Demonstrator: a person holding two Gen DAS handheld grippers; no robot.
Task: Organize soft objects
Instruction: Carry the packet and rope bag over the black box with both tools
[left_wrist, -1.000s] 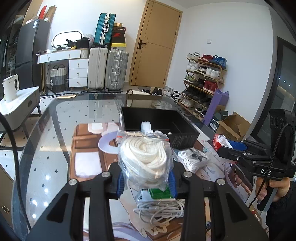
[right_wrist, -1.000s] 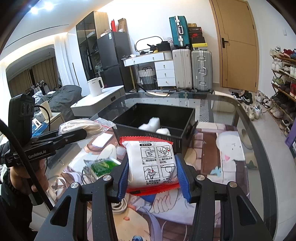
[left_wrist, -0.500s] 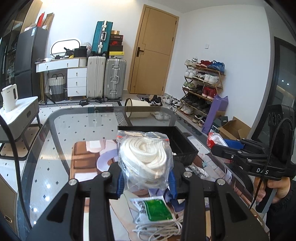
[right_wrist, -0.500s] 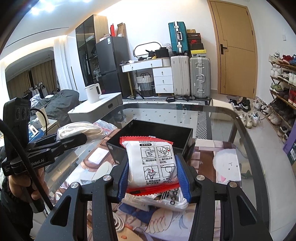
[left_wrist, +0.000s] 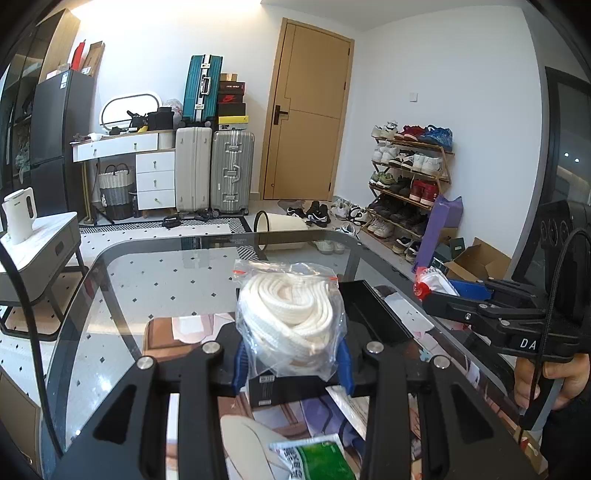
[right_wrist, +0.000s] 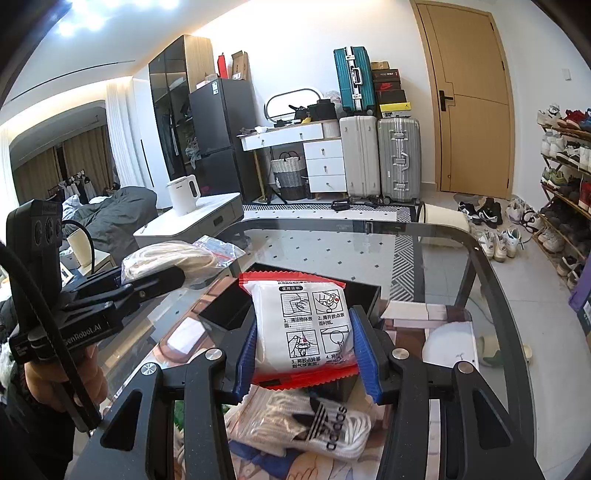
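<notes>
Your left gripper (left_wrist: 291, 363) has its blue pads pressed into both sides of a clear zip bag of coiled white rope (left_wrist: 291, 325); jaws narrowed to the bag's width, bag lifted off the glass table (left_wrist: 110, 295). From the right wrist view, that same bag (right_wrist: 173, 258) sticks out past the left gripper's fingertips, held clear above the table's left side.

Your right gripper (right_wrist: 310, 354) is clamped on a white packet with a red border (right_wrist: 310, 328), printed with four instruction panels, standing upright between the blue pads.

The black bin (left_wrist: 373, 314) sits on the table ahead of both grippers, low behind the held items; its inside is mostly hidden.

Under the right gripper, a bagged pair of white Adidas socks (right_wrist: 317, 424) lies on the printed mat (right_wrist: 447, 332). Below the left gripper, a green-and-white packet (left_wrist: 314, 459) lies near the bottom edge.

Your right hand (left_wrist: 550, 380) grips the right handle, at the edge of the left view.
</notes>
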